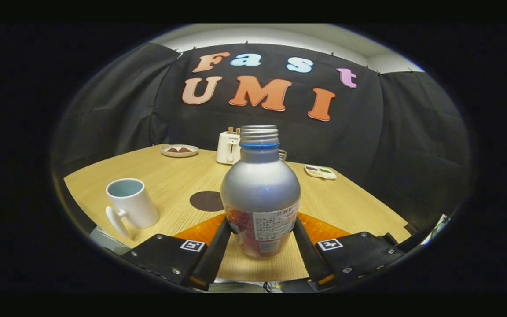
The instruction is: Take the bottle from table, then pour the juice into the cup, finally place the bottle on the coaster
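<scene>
A: Where is the silver metal bottle (260, 193) with the red label and threaded open neck?

B: Upright between the two fingers of the gripper (261, 229), its lower half level with their tips; the light wooden tabletop (350, 207) shows beneath its base, though whether the base rests on the wood or hangs just above it I cannot tell.

A: And the jaws?

B: Narrowed onto the bottle, one finger against each side of the labelled body; they hold it.

A: The white ceramic mug (131, 206) with the pale blue inside?

B: Standing on the tabletop to the left of the bottle and well apart from it, handle turned toward the gripper.

A: The dark round coaster (205, 200)?

B: Flat on the wood just behind the bottle on its left, between bottle and mug; the bottle hides its right edge.

A: Anything further back?

B: A white toaster (228, 148) beyond the bottle's neck; a small white plate (179, 150) with red pieces to its left; a white tray (320, 171) with green contents to the right.
</scene>
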`<state>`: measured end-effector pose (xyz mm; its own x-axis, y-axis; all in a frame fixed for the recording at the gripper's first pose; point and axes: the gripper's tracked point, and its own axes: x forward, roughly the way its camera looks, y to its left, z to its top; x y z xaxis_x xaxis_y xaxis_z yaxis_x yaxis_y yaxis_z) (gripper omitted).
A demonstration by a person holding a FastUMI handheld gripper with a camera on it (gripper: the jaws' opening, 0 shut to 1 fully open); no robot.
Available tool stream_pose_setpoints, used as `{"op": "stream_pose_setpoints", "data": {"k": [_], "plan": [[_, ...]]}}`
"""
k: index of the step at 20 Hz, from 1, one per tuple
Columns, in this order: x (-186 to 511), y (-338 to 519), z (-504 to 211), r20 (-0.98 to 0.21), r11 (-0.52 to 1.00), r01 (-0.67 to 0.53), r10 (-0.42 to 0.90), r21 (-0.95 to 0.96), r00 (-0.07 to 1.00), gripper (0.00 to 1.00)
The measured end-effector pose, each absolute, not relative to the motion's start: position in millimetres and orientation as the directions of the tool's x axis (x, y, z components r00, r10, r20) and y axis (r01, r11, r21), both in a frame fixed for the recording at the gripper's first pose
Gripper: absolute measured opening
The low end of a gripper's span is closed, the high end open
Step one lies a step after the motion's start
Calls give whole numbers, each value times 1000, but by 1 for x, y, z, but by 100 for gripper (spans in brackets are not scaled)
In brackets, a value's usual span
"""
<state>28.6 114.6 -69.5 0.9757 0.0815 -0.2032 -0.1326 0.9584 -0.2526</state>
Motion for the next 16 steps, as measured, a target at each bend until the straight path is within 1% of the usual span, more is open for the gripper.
{"op": "stream_pose_setpoints", "data": {"k": [3,5,10,16], "plan": [[27,119,-63,-192,933,-115,51,-341,980,77],[27,127,-58,-179,914,-120,53,-387,982,77],[28,147,-54,-176,881,-130,54,-455,983,77],[30,164,-45,-136,767,-120,44,-630,990,77]]}}
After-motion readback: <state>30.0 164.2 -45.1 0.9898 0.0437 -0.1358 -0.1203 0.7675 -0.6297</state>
